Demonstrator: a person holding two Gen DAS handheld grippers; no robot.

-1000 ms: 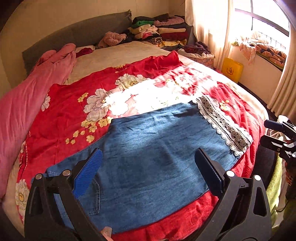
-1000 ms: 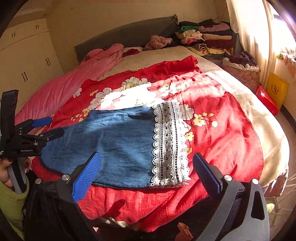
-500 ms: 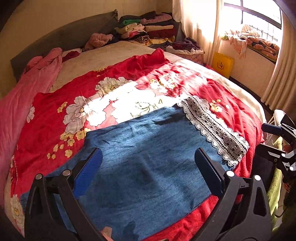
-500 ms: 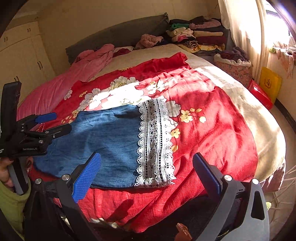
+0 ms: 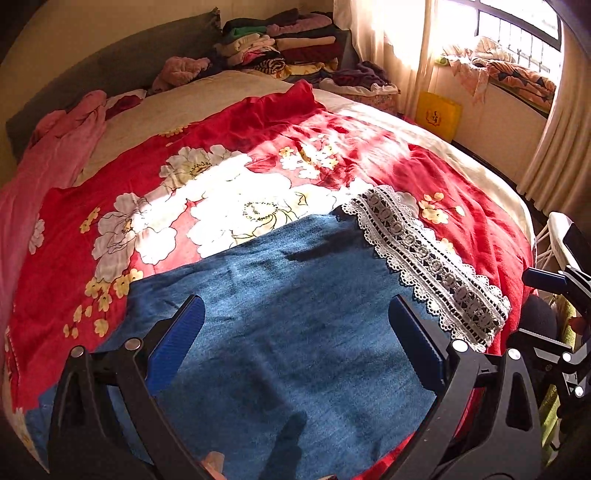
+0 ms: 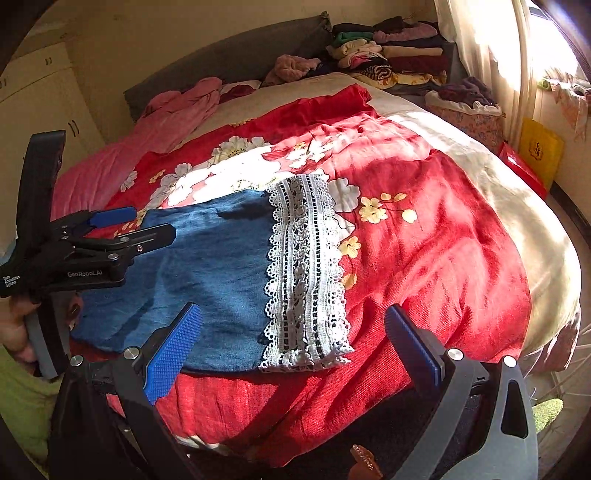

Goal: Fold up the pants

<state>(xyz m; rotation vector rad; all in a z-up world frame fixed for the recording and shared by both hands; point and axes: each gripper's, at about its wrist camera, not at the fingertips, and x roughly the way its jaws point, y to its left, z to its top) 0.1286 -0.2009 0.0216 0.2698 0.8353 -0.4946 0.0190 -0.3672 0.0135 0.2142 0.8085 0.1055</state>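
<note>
Bed (image 6: 535, 236) under red floral cover (image 6: 424, 258), denim pants (image 6: 221, 258), perhaps folded.

— What is filling the room?

— A wide bed (image 6: 546, 236) is taking up most of it, with a red floral cover (image 5: 229, 177) lying over a cream sheet (image 6: 517, 206) and a dark grey headboard (image 6: 229, 59) standing against the pale wall (image 6: 155, 33).

— And the light?

— Sun is pouring through a barred window (image 5: 517, 33), with cream curtains (image 5: 554, 140) hanging beside it.

— Anything else?

— Stacked clothes (image 5: 288, 44) are sitting at the bed's far corner, a yellow bag (image 5: 437, 114) is leaning on the wall below the window, and white cupboard doors (image 6: 40, 96) are showing at the left.
</note>
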